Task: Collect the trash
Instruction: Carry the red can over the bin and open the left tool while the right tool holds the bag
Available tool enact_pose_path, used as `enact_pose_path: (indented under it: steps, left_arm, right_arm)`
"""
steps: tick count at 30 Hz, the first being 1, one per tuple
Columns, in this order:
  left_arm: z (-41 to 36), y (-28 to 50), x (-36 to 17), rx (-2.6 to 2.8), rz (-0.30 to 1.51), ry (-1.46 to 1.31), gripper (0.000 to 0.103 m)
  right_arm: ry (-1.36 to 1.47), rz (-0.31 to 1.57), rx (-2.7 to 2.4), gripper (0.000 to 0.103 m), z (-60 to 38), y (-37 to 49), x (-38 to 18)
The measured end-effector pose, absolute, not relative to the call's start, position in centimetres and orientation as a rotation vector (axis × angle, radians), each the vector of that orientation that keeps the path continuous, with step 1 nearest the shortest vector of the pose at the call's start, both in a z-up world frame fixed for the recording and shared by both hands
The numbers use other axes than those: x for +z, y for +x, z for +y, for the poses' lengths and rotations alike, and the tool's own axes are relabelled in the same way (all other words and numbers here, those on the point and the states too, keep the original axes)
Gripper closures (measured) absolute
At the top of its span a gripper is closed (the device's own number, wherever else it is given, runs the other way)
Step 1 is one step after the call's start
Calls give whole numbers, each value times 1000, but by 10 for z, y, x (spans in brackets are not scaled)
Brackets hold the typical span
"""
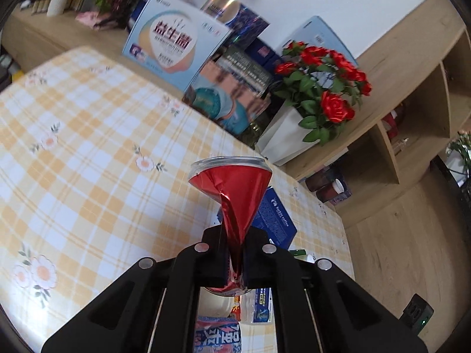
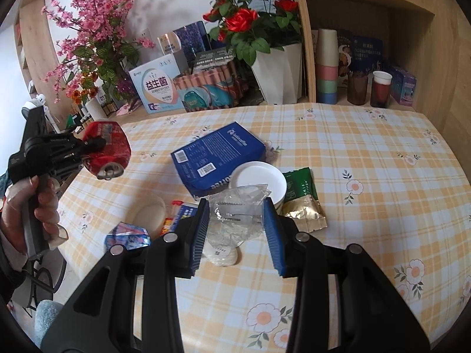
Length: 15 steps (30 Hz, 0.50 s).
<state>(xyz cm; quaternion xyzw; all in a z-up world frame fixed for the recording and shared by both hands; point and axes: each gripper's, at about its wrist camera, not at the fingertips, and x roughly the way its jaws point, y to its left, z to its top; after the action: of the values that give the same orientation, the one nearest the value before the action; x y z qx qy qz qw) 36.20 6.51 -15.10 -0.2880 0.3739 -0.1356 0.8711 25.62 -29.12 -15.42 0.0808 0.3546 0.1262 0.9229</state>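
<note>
**Red can pinched and off the table**

Red foil-thin metal crumples between your left gripper [image 1: 234,253]: its black jaws are squeezed nearly together on the can [image 1: 232,203], whose waist is crushed flat while its silver rim flares out above the checked cloth [image 1: 88,147].

From your right gripper [image 2: 237,232], the blue ribbed pads [image 2: 200,229] stand partly spread either side of a crinkled clear wrapper [image 2: 238,206], not visibly pressing it. Beyond lie a blue box [image 2: 217,153], a white bowl [image 2: 259,176] and a green-gold sachet [image 2: 303,203]. At left, your hand [image 2: 32,206] holds the dented can aloft.
</note>
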Motion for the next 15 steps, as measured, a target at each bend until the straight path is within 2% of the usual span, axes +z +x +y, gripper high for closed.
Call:
enact_pose_path:
  steps: [8, 15]
  left_arm:
    - [54, 280, -97, -341, 717, -397, 97]
    - [39, 192, -80, -417, 711, -323, 97]
  right_arm:
    - [190, 694, 269, 64, -285, 214, -133]
    - [210, 668, 284, 64, -276, 162, -124]
